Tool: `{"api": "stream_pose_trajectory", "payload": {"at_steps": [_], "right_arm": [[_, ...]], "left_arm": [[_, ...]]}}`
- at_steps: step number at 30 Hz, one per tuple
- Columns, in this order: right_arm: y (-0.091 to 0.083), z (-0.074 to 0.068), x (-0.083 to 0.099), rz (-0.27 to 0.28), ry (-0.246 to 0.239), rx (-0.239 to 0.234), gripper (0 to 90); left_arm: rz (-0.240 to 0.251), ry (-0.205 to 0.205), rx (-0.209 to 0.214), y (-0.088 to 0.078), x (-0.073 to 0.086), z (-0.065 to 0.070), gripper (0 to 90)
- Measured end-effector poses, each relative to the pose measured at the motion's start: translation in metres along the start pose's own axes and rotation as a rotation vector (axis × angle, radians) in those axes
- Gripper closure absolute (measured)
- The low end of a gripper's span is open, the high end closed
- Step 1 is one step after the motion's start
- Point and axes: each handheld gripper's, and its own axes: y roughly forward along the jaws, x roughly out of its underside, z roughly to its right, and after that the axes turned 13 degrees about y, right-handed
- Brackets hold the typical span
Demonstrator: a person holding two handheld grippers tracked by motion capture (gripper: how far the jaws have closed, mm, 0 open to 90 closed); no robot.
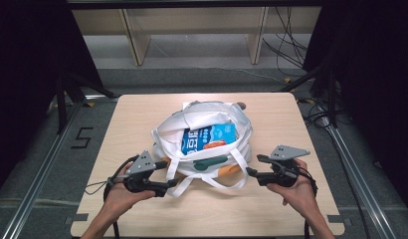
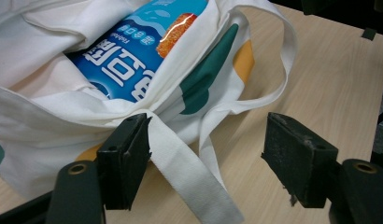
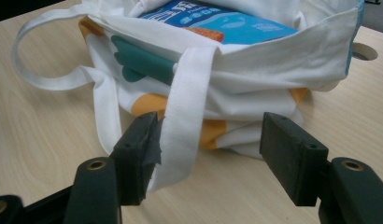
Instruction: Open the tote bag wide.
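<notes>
Forearms and hands enter the high view from its bottom edge, each hand bearing a gripper. Left gripper (image 1: pixel 164 175): at the near-left side of the bag, jaws spread, pointing toward the straps. Right gripper (image 1: pixel 253 165): at the near-right side of the bag, jaws likewise spread. White tote bag (image 1: pixel 204 122): slumped at the middle of the wooden table (image 1: pixel 142 114), mouth open upward, green and orange print on its near face. Blue packet (image 1: pixel 208 137): lying inside the bag, printed face up. Straps (image 1: pixel 184 184): trailing from the bag's near edge onto the tabletop between the two grippers.

Left gripper view. Left gripper (image 2: pixel 206 156): jaws released and wide apart; one white strap (image 2: pixel 185 172) runs just beside the inner face of the left-hand jaw, not pinched, and the other jaw stands clear over bare table (image 2: pixel 329 84). Tote bag (image 2: pixel 49 126) and blue packet (image 2: pixel 129 60) lie beyond.

Right gripper view. Right gripper (image 3: pixel 208 156): jaws released; a strap (image 3: pixel 187 107) hangs from the bag's rim down against the left-hand jaw, while the opposite jaw is well apart from it. Tote bag (image 3: pixel 273 74), folded low, sits just behind, with the blue packet (image 3: pixel 245 23) in its mouth.
</notes>
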Motion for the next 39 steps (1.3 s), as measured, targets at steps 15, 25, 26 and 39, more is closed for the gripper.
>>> {"api": "stream_pose_trajectory", "payload": {"at_steps": [15,25,26,39], "right_arm": [[-0.007,-0.006,0.028,0.001,-0.033,0.004,34.1],[-0.012,-0.010,0.060,-0.014,-0.013,0.010,31.6],[-0.013,-0.009,0.062,-0.010,-0.019,0.014,31.5],[-0.023,-0.008,0.088,-0.049,0.012,-0.007,30.6]], "left_arm": [[0.008,-0.010,0.003,-0.003,0.026,0.022,28.0],[0.012,-0.024,-0.020,-0.005,0.051,0.031,26.0],[0.012,-0.024,-0.020,-0.005,0.051,0.031,26.0],[-0.024,-0.052,-0.031,-0.006,0.069,0.049,24.4]]}}
